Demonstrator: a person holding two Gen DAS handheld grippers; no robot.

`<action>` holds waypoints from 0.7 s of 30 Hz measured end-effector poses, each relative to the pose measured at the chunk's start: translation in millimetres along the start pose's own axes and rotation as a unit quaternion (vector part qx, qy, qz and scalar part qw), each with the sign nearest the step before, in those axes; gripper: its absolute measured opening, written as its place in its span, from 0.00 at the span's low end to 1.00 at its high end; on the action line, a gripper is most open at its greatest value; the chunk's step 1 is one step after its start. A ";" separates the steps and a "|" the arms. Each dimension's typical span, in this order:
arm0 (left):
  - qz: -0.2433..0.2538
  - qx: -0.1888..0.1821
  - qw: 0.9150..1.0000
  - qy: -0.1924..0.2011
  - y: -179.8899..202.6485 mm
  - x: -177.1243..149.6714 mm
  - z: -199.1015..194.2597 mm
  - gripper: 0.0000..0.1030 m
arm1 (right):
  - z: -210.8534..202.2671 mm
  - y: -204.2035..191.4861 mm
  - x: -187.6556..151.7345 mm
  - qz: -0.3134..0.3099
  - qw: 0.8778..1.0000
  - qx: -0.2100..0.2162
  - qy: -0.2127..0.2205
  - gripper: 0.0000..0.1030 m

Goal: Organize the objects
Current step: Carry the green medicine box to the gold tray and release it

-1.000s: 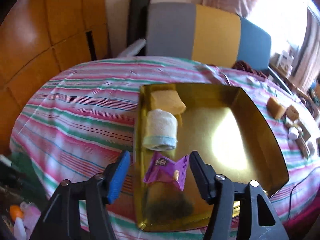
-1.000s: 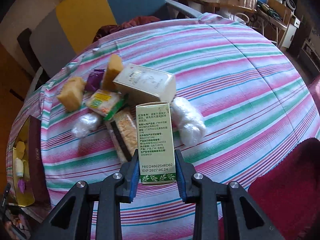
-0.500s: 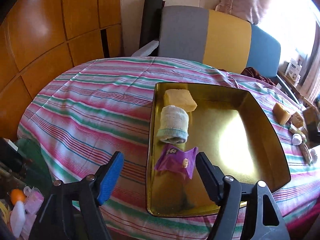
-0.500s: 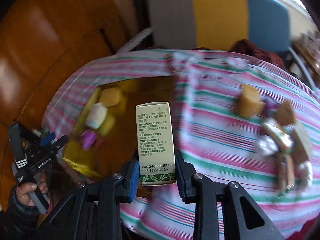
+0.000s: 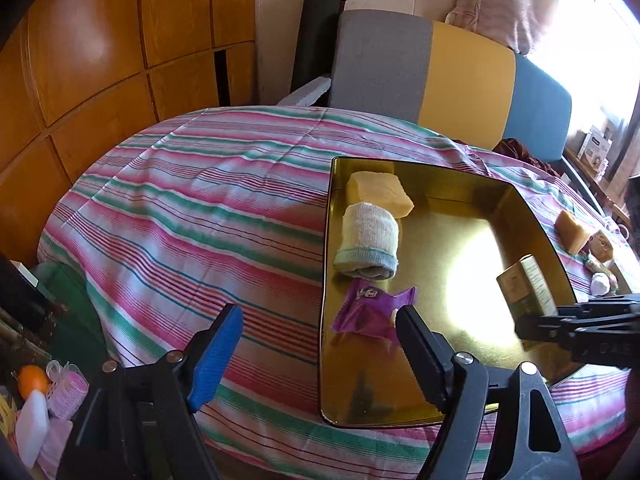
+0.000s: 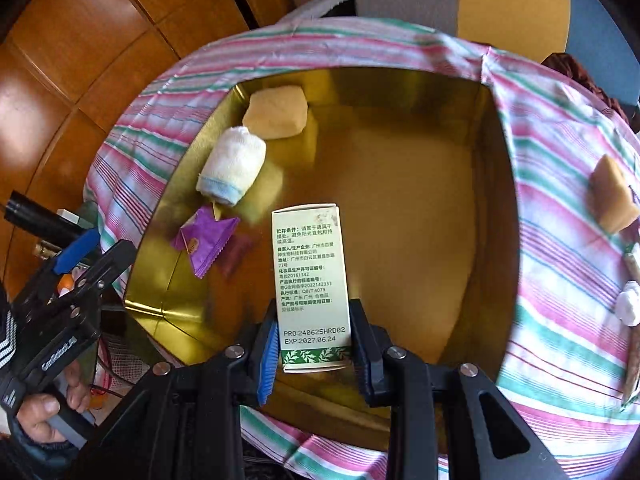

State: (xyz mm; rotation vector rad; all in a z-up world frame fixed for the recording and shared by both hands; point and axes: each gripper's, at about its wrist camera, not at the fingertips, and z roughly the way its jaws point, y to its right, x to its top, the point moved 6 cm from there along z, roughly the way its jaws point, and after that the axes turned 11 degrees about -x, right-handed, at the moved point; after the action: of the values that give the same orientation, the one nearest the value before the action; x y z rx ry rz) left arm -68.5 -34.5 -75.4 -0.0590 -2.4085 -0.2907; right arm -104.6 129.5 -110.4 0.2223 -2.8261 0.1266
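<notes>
A gold tray [image 5: 532, 216] [image 6: 500, 184] lies on the striped table. In it are a yellow sponge [image 5: 380, 194] [image 6: 276, 112], a rolled white towel [image 5: 370, 240] [image 6: 234, 170] and a purple packet [image 5: 370, 312] [image 6: 206, 242]. My right gripper [image 6: 312, 340] is shut on a green-and-white carton [image 6: 310, 280] and holds it above the tray's near side; the carton also shows in the left wrist view [image 5: 524, 288]. My left gripper [image 5: 318, 354] is open and empty, held back from the tray's left front corner.
More sponges [image 5: 572, 230] [image 6: 614, 196] and wrapped items [image 5: 600, 282] lie on the tablecloth right of the tray. A grey, yellow and blue chair back [image 5: 428, 68] stands behind the table. Bottles and an orange [image 5: 30, 376] sit low at the left.
My right gripper has carried the carton from the pile at the right over to above the tray. My left gripper has drawn back from the tray, still open.
</notes>
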 end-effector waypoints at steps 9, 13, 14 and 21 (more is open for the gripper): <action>-0.016 0.016 1.000 0.009 -20.7 5.8 -2.4 0.82 | 15.3 -30.0 -11.8 -0.024 0.999 -0.017 -0.037 0.30; -0.023 0.020 0.999 0.020 -28.0 9.4 -6.8 0.85 | 20.8 -43.6 -12.7 -0.030 0.999 -0.013 -0.044 0.30; -0.027 0.020 0.999 0.020 -29.6 9.8 -6.7 0.85 | 20.7 -46.8 -12.0 -0.028 0.999 -0.011 -0.043 0.30; -0.038 0.023 0.999 0.024 -41.2 13.0 -9.6 0.87 | 22.5 -79.5 -17.6 -0.042 0.995 0.074 -0.052 0.41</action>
State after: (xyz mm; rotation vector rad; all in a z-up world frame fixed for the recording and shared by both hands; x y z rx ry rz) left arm -77.1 -77.3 -67.8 0.0613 -2.3716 -0.2684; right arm -81.4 51.2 -132.1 0.3903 -2.9074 0.3160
